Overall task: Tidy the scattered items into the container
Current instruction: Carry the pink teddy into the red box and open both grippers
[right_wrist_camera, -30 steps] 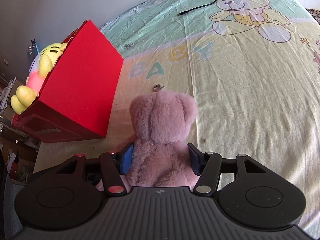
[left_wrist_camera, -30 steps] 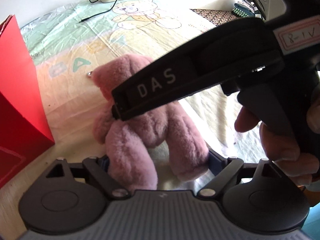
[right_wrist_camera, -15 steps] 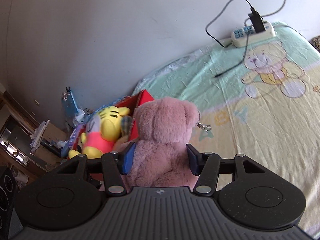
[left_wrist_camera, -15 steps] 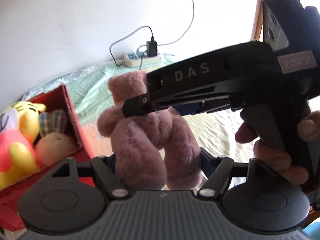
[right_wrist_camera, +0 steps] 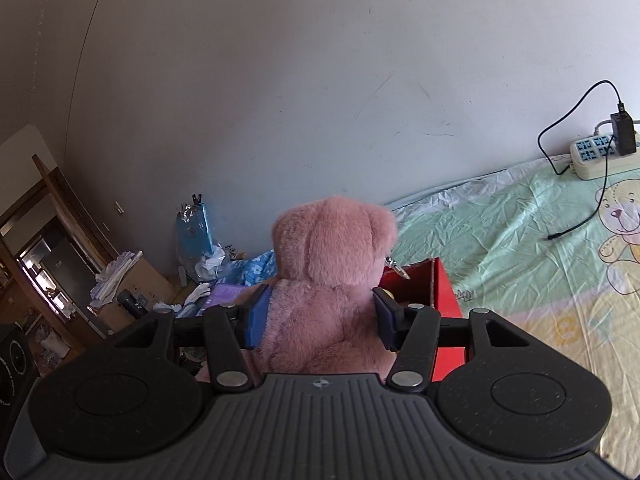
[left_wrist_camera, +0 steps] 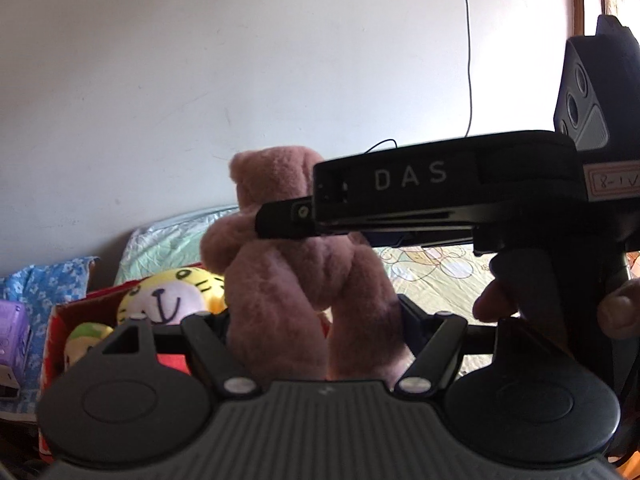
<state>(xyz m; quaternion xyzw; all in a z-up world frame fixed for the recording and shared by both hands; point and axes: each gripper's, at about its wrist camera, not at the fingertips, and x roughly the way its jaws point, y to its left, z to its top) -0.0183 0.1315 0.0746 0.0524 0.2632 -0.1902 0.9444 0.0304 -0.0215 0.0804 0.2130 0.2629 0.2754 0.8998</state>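
Both tongs grip the pink bear (right_wrist_camera: 328,280) in the air over the red box (right_wrist_camera: 436,284): right tongs (right_wrist_camera: 320,316) pinch its body, left tongs (left_wrist_camera: 316,332) its legs.

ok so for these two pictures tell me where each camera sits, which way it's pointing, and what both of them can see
Left wrist: sits on the left gripper, facing the wall past the pink teddy bear; shows its own fingers around the bear's legs, the right gripper's side and a hand.
Right wrist: sits on the right gripper, facing the wall and floor clutter; its blue pads squeeze the bear's body from behind.
Shared: the bear, the red box and the bedsheet.
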